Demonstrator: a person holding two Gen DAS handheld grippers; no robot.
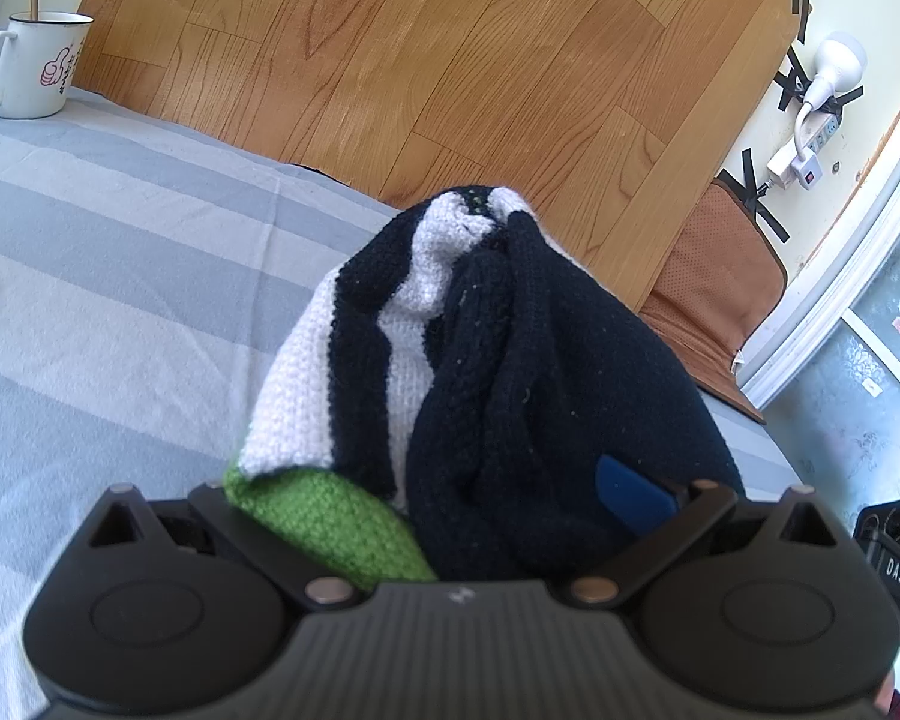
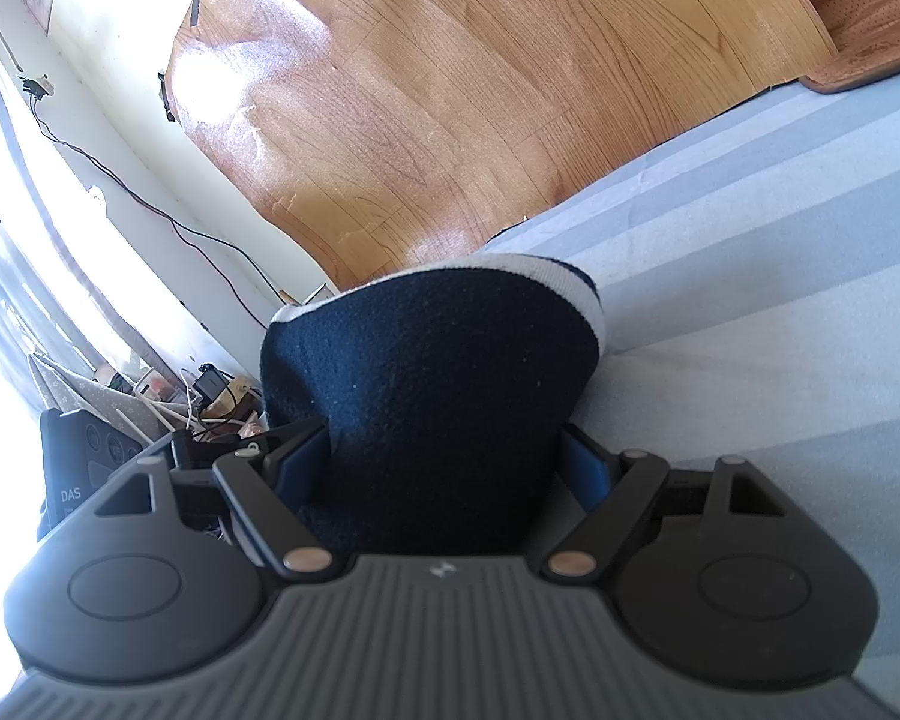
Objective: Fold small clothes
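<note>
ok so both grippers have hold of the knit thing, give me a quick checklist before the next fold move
1. Left gripper shut on the black, white and green knitted garment: ok, cloth bunched between its fingers.
2. Right gripper shut on the dark navy end with the white-striped cuff: ok.
3. Garment smooth for folding: not ok, crumpled at the left gripper.
4. Both grippers hold the same garment: cannot tell, no view shows both.
5. Blue-and-white striped cloth surface has bare room: ok.
6. White enamel mug with wooden stick out of the way: ok, at the far corner.
</note>
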